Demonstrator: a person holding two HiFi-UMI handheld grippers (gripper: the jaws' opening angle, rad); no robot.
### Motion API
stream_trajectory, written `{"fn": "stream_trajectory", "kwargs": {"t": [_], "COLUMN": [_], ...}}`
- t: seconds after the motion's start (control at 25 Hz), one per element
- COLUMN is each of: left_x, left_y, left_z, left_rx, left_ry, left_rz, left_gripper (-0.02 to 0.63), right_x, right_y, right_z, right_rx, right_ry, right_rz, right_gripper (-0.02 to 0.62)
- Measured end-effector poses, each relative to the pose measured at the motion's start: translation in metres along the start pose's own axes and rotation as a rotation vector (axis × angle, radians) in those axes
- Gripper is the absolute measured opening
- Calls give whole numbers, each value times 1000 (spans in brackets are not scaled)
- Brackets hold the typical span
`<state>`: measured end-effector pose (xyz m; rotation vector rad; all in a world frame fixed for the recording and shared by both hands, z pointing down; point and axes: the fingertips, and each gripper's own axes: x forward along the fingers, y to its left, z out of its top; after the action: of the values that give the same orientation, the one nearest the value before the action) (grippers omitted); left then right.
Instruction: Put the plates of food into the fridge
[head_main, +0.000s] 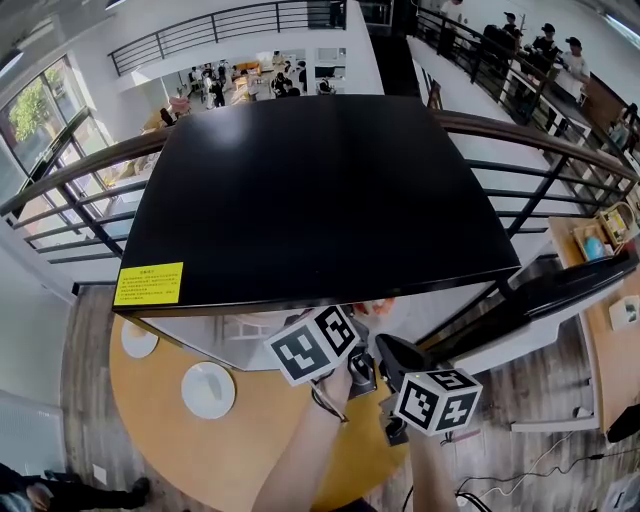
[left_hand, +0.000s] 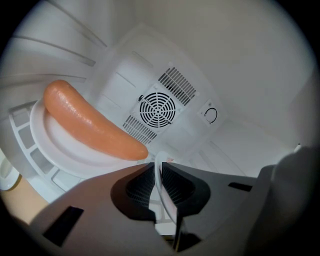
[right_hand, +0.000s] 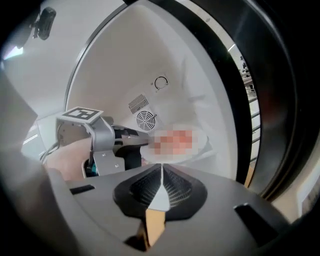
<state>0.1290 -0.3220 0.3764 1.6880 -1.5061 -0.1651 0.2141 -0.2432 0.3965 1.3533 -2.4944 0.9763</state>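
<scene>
Plate (left_hand: 75, 150) with one sausage (left_hand: 90, 122) on it is already inside the fridge (head_main: 320, 190), over the white slatted shelf (left_hand: 22, 145); I cannot tell whether it rests on the shelf or hangs just above it; the left gripper (left_hand: 159, 167) pinches its near rim, and the thin white edge shows plainly between the pads; the right gripper (right_hand: 161, 167) has its jaws pressed together at the same near rim, just right of the left one, and I judge it to be nipping the rim too; the plate lies straight ahead of both grippers, toward the back wall with the round fan grille (left_hand: 157, 109); the sausage's long axis runs slantwise, its near end just beyond the left jaws and its far end off to the left and deeper in; so I judge the next move is a short push along the jaws' own line, then a set-down and release; the door (head_main: 560, 295) stands open at the right; outside, the round table (head_main: 200, 450) carries two white plates (head_main: 208, 390), and I cannot make out any food on them.
</scene>
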Motion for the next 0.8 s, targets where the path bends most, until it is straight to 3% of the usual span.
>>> {"fn": "stream_trajectory", "kwargs": {"t": [0.24, 0.52, 0.8], "left_x": [-1, -3, -3], "left_y": [1, 1, 0], "left_z": [-1, -7, -15], "left_rx": [3, 128, 182], "left_ry": [0, 73, 130], "left_rz": [2, 17, 4], "left_gripper": [31, 60, 85], "right_x": [4, 10, 16], "right_y": [-8, -24, -37], "right_z": [7, 18, 26], "right_rx": [27, 65, 91], "right_ry": [-25, -73, -124], "right_rz": [-28, -83, -151], "right_gripper": [21, 21, 12]}}
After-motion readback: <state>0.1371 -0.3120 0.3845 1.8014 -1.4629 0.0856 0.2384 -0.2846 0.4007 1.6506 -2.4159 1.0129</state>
